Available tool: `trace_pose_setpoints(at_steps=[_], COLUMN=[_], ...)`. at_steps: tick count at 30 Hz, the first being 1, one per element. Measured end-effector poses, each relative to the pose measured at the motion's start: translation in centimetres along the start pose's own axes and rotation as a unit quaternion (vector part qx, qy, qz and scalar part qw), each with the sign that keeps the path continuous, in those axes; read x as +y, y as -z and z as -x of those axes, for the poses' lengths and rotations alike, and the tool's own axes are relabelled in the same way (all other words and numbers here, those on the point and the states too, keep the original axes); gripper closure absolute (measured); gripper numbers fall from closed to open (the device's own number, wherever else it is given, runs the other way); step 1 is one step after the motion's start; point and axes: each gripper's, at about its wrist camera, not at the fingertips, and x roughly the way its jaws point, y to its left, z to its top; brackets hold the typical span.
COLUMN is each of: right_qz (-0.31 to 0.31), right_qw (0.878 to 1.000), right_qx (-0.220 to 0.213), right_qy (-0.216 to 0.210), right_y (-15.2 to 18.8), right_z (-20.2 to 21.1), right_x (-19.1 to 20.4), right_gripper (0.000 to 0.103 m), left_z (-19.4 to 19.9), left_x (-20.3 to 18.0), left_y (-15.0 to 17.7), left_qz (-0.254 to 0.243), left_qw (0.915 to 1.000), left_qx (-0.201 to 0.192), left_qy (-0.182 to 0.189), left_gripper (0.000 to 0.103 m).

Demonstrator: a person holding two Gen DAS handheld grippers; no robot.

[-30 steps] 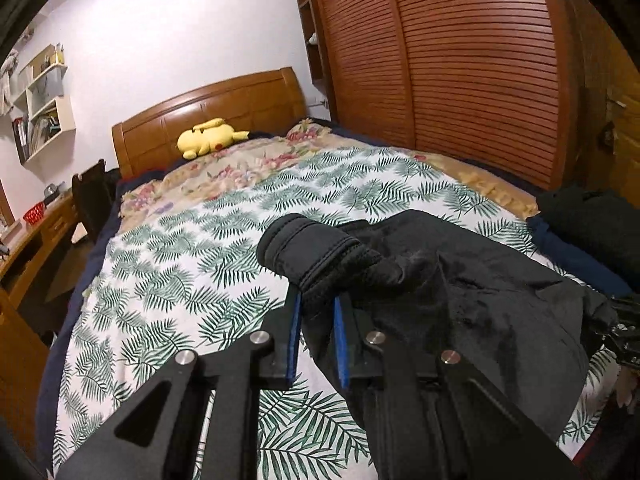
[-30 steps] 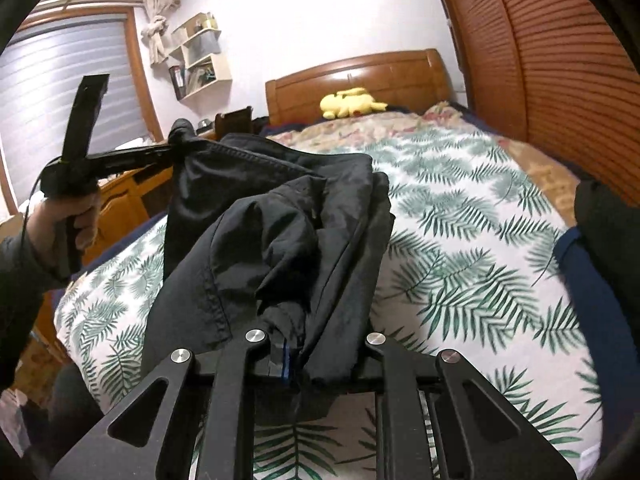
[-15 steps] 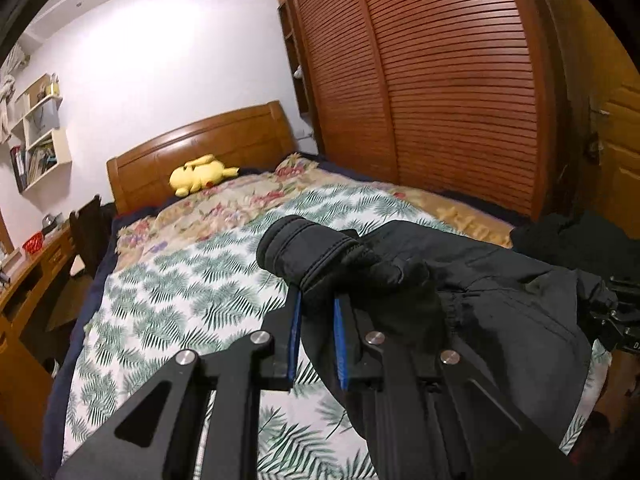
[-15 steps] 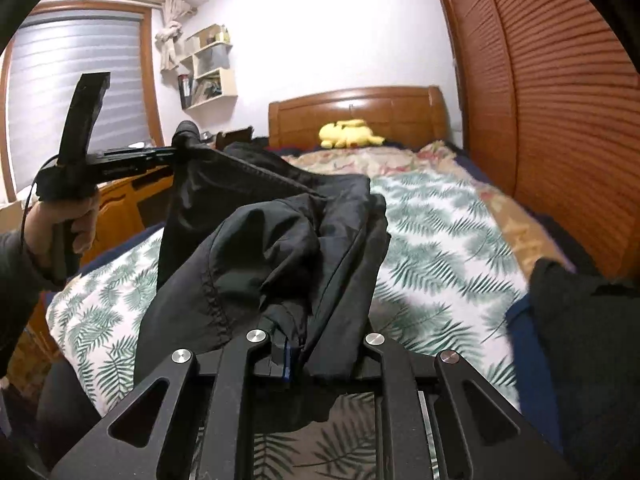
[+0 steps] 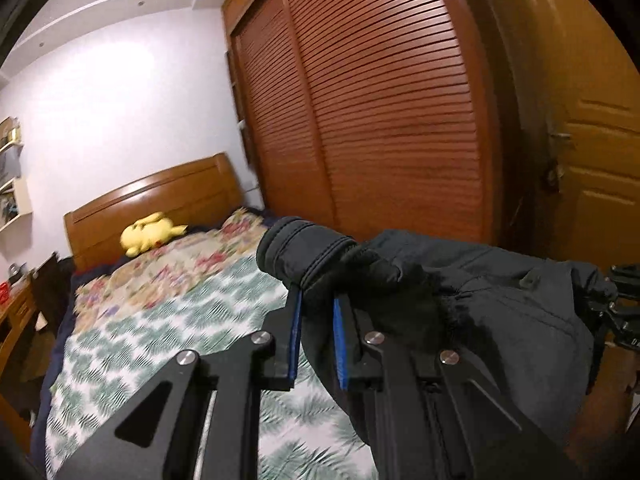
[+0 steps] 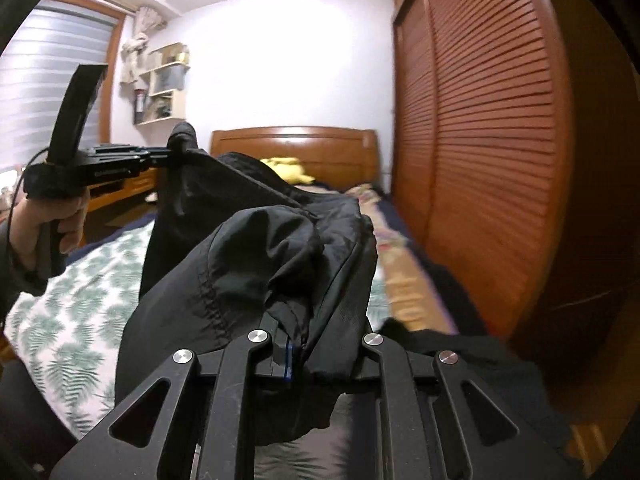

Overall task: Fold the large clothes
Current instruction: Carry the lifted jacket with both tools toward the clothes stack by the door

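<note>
Left wrist view: black jacket held up off the bed, strung between both tools
Cuff: the sleeve end pokes out past the left gripper, blue pads pinching it
Right gripper: clamped on bunched fabric, jacket draping over it
Bed: leaf-print cover below, yellow plush by the headboard

Jacket: hangs between left claw and right claw, above bed.
Plush toy: ahead, by headboard.
Wardrobe: right.
</note>
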Motion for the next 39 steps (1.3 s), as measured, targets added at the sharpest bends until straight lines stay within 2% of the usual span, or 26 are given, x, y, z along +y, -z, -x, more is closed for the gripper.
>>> trace_pose_setpoints(at_steps=[5, 12, 18, 21, 24, 26, 28, 31, 36, 37, 38, 39], right_qz=[0.004, 0.008, 0.0, -0.025, -0.06, -0.072, -0.083, -0.116, -0.094, -0.093, -0.083, -0.071], right_qw=[0.999, 0.991, 0.985, 0.985, 0.982, 0.976, 0.967, 0.961, 0.961, 0.96, 0.957, 0.954], right_qx=[-0.006, 0.008, 0.029, 0.037, 0.07, 0.101, 0.127, 0.138, 0.137, 0.136, 0.132, 0.121], right_qy=[0.053, 0.133, 0.168, 0.167, 0.164, 0.181, 0.204, 0.211, 0.223, 0.225, 0.245, 0.263], right_y=[-0.8, -0.1, 2.0, 3.5, 6.1, 8.5, 10.3, 11.5, 10.3, 10.2, 10.0, 9.7], right_z=[3.1, 7.8, 9.9, 10.4, 9.5, 8.2, 7.2, 6.8, 7.0, 7.5, 8.1, 8.5], right_x=[-4.3, -10.2, -13.3, -15.3, -17.2, -18.0, -18.9, -20.5, -20.0, -19.7, -19.3, -19.5], right_gripper=[0.091, 0.091, 0.091, 0.09, 0.089, 0.087, 0.079, 0.062, 0.058, 0.048, 0.037, 0.018], left_z=[-2.0, -5.7, -8.9, -11.5, -14.9, -15.3, -14.7, -14.3, -12.8, -12.4, -12.0, -11.7], left_x=[-5.2, -11.6, -16.2, -17.6, -19.7, -20.7, -21.1, -21.2, -20.7, -20.3, -20.1, -20.0], left_y=[-4.1, -5.6, -5.4, -4.6, -2.4, -0.9, -0.1, 0.5, 1.1, 1.4, 1.7, 2.3], left_qz=[-0.011, -0.004, -0.002, -0.001, -0.027, -0.058, -0.065, -0.06, -0.05, -0.044, -0.04, -0.037], left_qw=[0.999, 0.9951, 0.9908, 0.9892, 0.9871, 0.989, 0.9891, 0.9856, 0.9813, 0.9801, 0.9786, 0.9771], left_qx=[-0.019, -0.014, 0.0, 0.026, 0.078, 0.071, 0.058, 0.071, 0.079, 0.082, 0.085, 0.089], left_qy=[0.038, 0.098, 0.135, 0.144, 0.137, 0.116, 0.119, 0.141, 0.168, 0.175, 0.183, 0.19], left_gripper=[0.091, 0.091, 0.091, 0.09, 0.087, 0.087, 0.087, 0.087, 0.082, 0.079, 0.078, 0.076])
